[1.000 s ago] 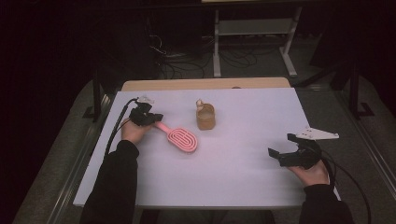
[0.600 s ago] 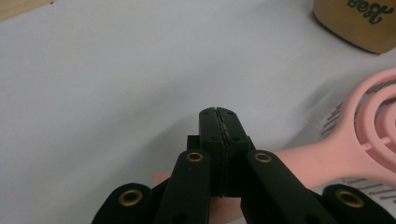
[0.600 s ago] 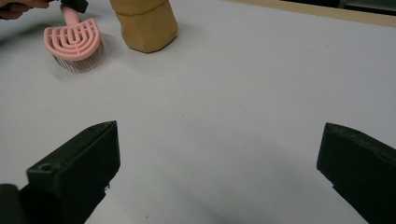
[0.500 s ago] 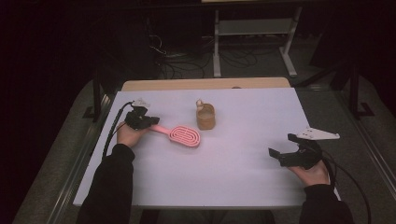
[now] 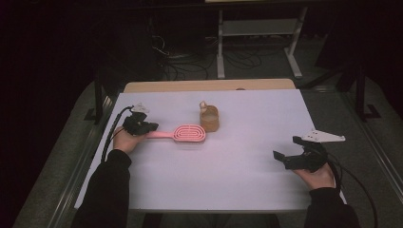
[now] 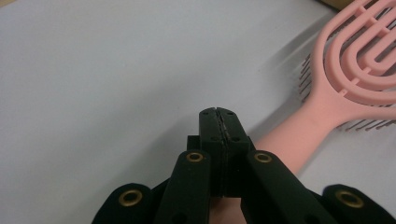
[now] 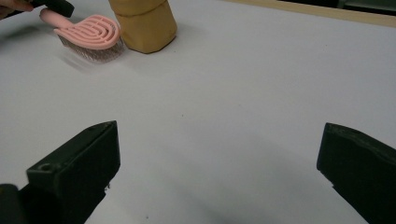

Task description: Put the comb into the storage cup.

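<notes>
Left gripper point(image 5: 153, 127): at the left middle of the high view, jaws pressed together. In its own view they meet tip to tip, with the brush's handle running under and beside them. Whether the handle is pinched between them cannot be told.
Right gripper point(image 5: 289, 150): lower right of the high view, held by a hand point(image 5: 319, 175); its jaws stand wide apart over bare table, gripping nothing.
Pink hairbrush point(image 5: 189, 133): lies flat just left of centre in the high view, handle pointing left towards the left gripper. The right gripper view shows it at the upper left, bristles down.
Brown jar point(image 5: 209, 118): stands upright just right of the brush head, touching or nearly touching it.
Table point(image 5: 247, 142): white top, a tan board along its far edge.
Left sleeve point(image 5: 107, 190): dark, at the lower left.
</notes>
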The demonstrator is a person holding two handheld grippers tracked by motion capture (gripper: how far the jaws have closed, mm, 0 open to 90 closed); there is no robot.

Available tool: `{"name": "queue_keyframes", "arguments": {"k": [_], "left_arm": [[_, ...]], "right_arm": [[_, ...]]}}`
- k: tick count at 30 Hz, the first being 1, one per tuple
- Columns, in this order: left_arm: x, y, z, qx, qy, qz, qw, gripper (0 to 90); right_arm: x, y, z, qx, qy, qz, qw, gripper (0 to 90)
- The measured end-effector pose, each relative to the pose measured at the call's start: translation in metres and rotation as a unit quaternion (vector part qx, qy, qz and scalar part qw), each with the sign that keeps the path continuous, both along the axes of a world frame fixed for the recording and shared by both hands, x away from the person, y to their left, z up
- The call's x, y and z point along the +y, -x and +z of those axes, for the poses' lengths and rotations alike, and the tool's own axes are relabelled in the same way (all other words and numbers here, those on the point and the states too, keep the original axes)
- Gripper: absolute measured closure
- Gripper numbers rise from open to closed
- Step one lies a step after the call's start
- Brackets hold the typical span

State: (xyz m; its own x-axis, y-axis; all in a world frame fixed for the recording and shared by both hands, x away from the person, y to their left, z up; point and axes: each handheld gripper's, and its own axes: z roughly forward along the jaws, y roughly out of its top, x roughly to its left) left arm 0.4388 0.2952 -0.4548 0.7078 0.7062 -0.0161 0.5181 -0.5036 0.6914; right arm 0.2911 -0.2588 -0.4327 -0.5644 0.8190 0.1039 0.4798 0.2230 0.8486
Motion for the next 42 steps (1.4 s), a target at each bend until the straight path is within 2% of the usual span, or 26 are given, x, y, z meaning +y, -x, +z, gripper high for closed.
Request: {"name": "queue_keyframes", "arguments": {"k": [18,25,28,42], "left_arm": [[0.002,0.008,0.005,0.012,-0.013,-0.024,0.9996,90.0],[0.006,0.011,0.015,0.016,-0.021,-0.037,0.9990,90.0],[0.007,0.012,0.021,0.009,-0.019,-0.039,0.9990,90.0],[0.017,0.016,0.057,-0.016,-0.045,-0.057,0.9972,89.9]], "right_arm": [[0.001,0.000,0.000,0.003,-0.001,0.000,1.0000,0.0],[0.001,0.000,0.000,0.004,-0.001,0.001,1.0000,0.0],[0.001,0.000,0.000,0.004,-0.002,0.001,1.0000,0.0],[0.001,0.000,0.000,0.004,0.000,0.003,1.0000,0.0]]}}
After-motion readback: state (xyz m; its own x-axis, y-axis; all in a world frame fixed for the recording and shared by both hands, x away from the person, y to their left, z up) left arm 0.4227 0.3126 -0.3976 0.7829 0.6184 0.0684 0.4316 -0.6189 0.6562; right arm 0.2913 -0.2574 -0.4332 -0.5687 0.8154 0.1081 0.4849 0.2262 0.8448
